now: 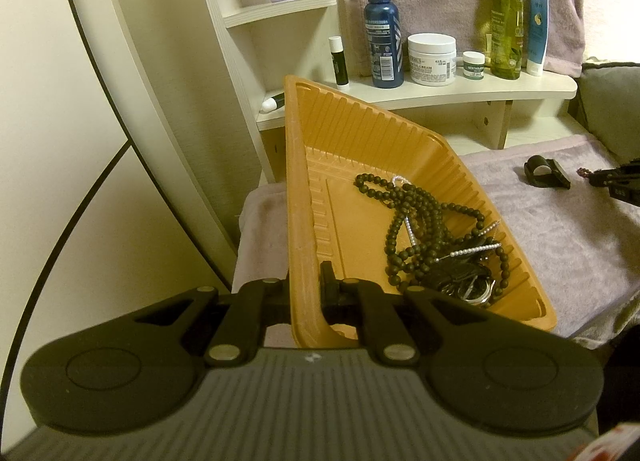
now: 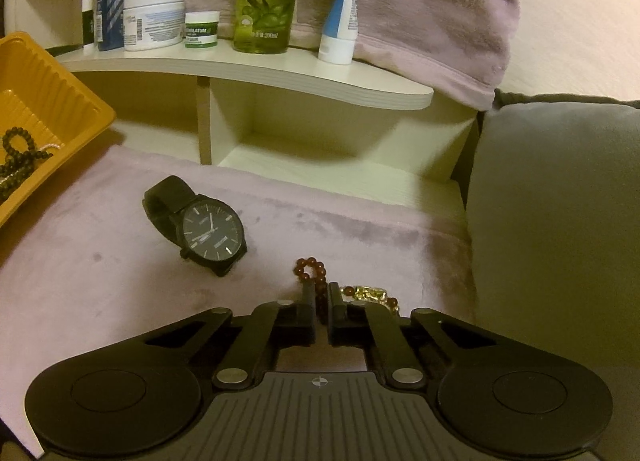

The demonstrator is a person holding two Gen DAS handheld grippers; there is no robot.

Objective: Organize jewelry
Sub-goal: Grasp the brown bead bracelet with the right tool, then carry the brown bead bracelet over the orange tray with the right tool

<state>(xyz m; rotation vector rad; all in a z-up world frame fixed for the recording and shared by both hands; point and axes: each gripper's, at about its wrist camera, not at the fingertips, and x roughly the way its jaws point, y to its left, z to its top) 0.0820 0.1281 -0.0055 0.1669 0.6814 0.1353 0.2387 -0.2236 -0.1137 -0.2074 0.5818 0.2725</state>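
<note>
The left gripper (image 1: 305, 289) is clamped on the near wall of the orange tray (image 1: 298, 197), tipping it, with dark beads (image 1: 416, 217) pooled inside. The right gripper (image 2: 320, 303) has its jaws nearly closed on a reddish bead bracelet (image 2: 311, 270) (limp and slippery, likely best pinched mid-strand) on the pink towel (image 2: 100, 253). A watch (image 2: 208, 233) lies at ten o'clock.

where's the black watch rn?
The black wristwatch lies on the pink cloth, left of centre in the right wrist view, between the orange tray and the red bead bracelet that the right gripper is pinching.
</note>
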